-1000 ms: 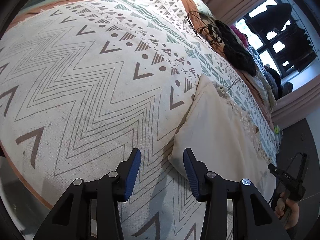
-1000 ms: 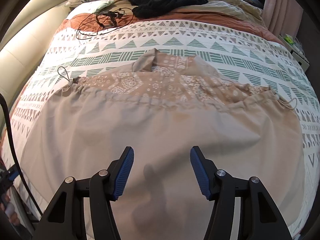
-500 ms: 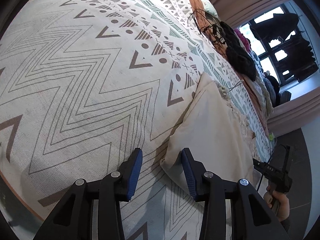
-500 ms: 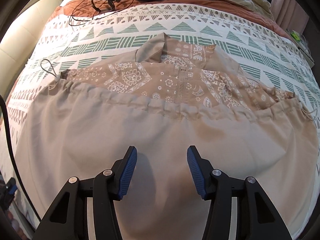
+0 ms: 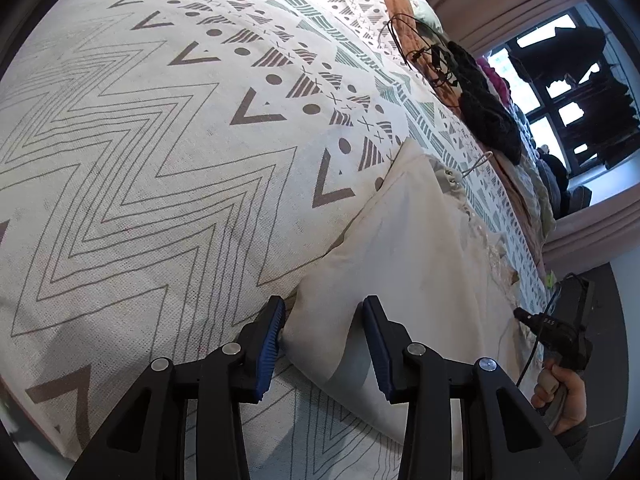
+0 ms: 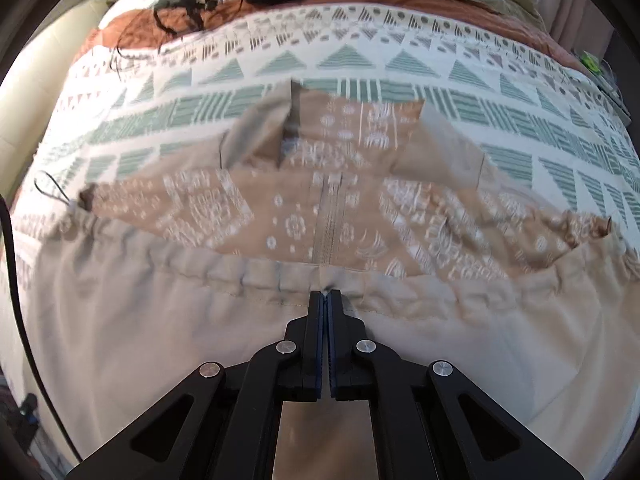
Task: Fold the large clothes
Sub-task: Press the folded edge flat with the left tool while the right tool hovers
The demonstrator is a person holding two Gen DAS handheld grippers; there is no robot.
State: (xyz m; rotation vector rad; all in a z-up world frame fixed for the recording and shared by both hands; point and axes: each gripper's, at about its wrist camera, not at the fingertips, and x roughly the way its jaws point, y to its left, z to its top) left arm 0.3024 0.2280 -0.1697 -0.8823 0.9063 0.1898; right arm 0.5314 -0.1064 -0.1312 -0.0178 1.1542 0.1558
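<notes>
Left gripper: jaws stand partly apart, with the near corner of the beige garment lying between the blue pads; the left pad touches or nearly touches the cloth edge, the right pad stands clear of it, so nothing is clamped
Beige garment: spread flat on the patterned bedspread, its plain side up, its gathered hem and a drawstring toward the far end
Bedspread: white with grey zigzags and green triangles, covering the bed
Right gripper: jaws pressed fully together, their tips pinching a small pucker of the garment at the middle of its gathered hem, just below the zip
Garment in the right wrist view: folded so the plain beige part lies over the tan printed lining, collar open at the far side
Far end of the bed: a black knit and tangled black cables
Right-hand edge of the left wrist view: a hand holds the other gripper's handle, beside the garment
</notes>
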